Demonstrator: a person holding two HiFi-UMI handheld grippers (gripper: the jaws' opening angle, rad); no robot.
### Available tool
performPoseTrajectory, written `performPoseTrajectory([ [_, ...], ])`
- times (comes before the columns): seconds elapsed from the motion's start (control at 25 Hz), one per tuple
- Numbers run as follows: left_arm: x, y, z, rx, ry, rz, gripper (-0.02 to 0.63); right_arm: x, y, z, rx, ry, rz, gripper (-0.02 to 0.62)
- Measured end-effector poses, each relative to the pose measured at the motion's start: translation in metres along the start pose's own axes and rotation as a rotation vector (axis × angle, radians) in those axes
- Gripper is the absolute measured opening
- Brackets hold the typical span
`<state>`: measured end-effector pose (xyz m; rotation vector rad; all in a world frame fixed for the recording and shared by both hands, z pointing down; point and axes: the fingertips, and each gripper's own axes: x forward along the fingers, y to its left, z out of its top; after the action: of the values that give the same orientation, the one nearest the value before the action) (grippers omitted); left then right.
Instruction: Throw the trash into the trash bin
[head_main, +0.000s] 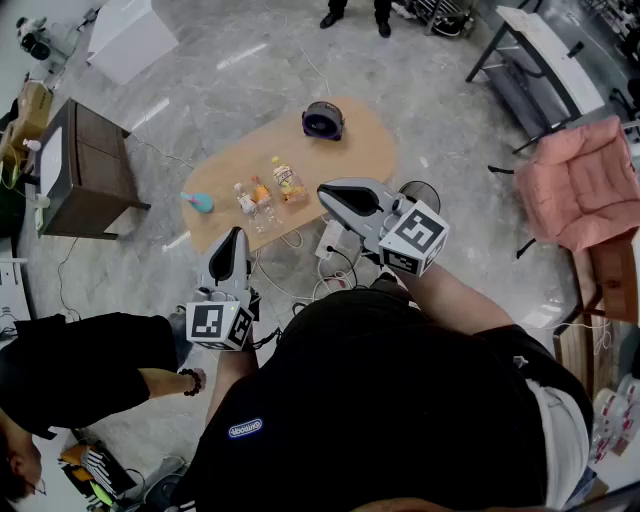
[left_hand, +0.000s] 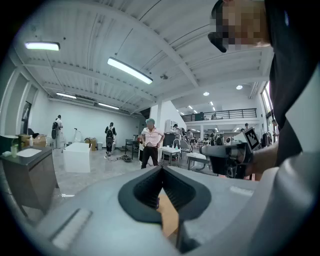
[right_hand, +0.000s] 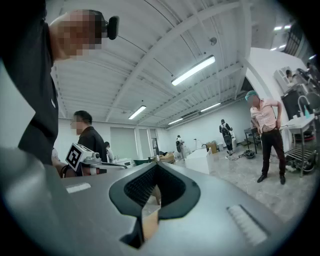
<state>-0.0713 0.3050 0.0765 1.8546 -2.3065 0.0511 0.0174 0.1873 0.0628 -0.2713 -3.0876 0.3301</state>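
Note:
On the oval wooden table (head_main: 360, 150), three small bottles (head_main: 262, 192) with yellow and orange contents lie in a row, and a blue object (head_main: 198, 202) sits at the left end. A round dark trash bin (head_main: 323, 121) with a purple inside stands at the table's far end. My left gripper (head_main: 233, 240) is held near my body, short of the table's near edge, jaws shut and empty. My right gripper (head_main: 330, 192) reaches over the near edge beside the bottles, also shut and empty. Both gripper views point up at the hall; the left gripper (left_hand: 161, 167) and right gripper (right_hand: 156, 165) show tips meeting.
A dark wooden cabinet (head_main: 85, 170) stands left of the table and a white box (head_main: 130, 35) behind it. A pink padded chair (head_main: 585, 180) is at the right. Cables (head_main: 335, 262) lie on the floor under the table's near side. A person in black (head_main: 80, 370) crouches at my lower left.

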Motion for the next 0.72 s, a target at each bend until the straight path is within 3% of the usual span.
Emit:
performPoseTrajectory([
  [0.12,0.0,-0.001,-0.003,-0.007,0.004,0.0,0.0,-0.001,-0.001,0.005,0.047,-0.015,-0.02,0.028],
  [0.56,0.011,-0.004,-0.01,-0.008,0.01,-0.002,0.002,-0.017,-0.018,-0.006,0.042,-0.011,-0.046,0.031],
  [0.6,0.014,-0.004,-0.011,-0.01,0.012,0.0,0.002,-0.019,-0.02,-0.006,0.05,-0.025,-0.042,0.046],
  [0.72,0.021,-0.006,-0.016,-0.022,0.018,0.004,0.054,-0.026,-0.031,-0.013,0.082,-0.038,-0.041,0.204],
])
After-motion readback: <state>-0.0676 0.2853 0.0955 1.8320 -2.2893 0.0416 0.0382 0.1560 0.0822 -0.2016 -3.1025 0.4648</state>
